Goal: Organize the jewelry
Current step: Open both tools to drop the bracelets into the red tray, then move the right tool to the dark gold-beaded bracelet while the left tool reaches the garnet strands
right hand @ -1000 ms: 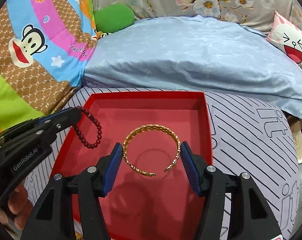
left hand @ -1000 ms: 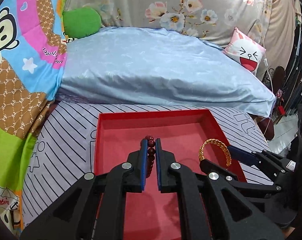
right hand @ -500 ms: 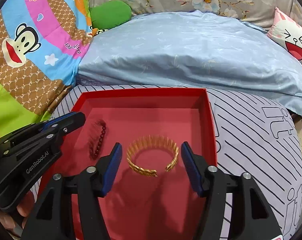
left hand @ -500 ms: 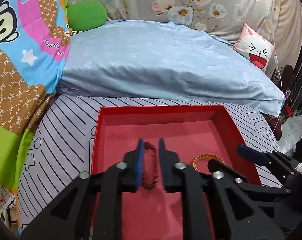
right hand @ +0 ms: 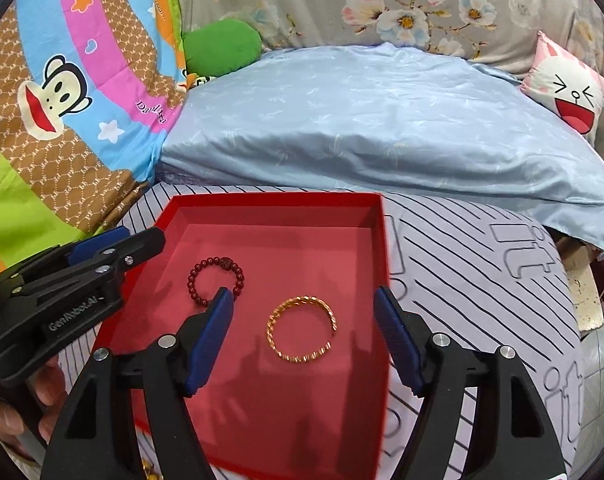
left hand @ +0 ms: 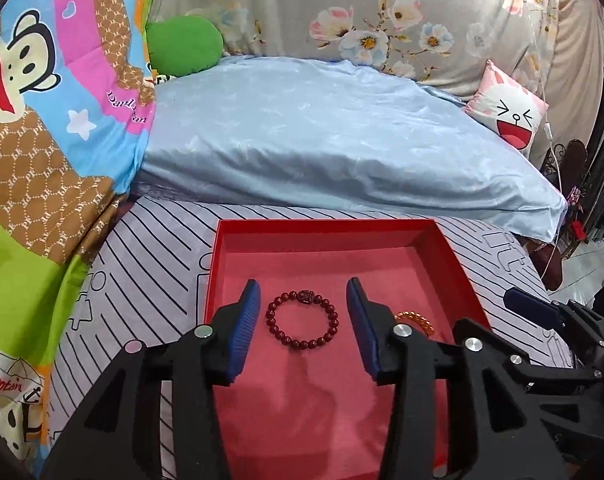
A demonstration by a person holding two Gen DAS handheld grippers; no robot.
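A red tray point(left hand: 326, 224) point(right hand: 273, 197) rests on the striped sheet. A dark red bead bracelet point(left hand: 305, 297) point(right hand: 225, 261) lies flat on its floor. My left gripper point(left hand: 303, 290) point(right hand: 137, 238) hovers over it with jaws opening, and the pads touch nothing. Flat beside the bracelet lies a gold open bangle point(right hand: 302, 301), which the left wrist view shows partly hidden point(left hand: 416, 317) behind a finger. My right gripper point(right hand: 304, 296) point(left hand: 530, 308) frames the bangle from above. Its jaws are opening wide, clear of the bangle.
A light blue quilt point(left hand: 322, 132) bulges behind the tray. A cartoon blanket point(right hand: 61, 92) and green cushion point(right hand: 221, 46) are on the left, a pink face cushion point(left hand: 510, 116) at the right. Striped sheet point(right hand: 482, 280) surrounds the tray. A hand point(right hand: 5, 420) holds the left gripper.
The left gripper opened and released the bead bracelet, which dropped flat onto the tray. The right jaws spread wider and the gold bangle now lies flat. Both grippers drew back slightly.
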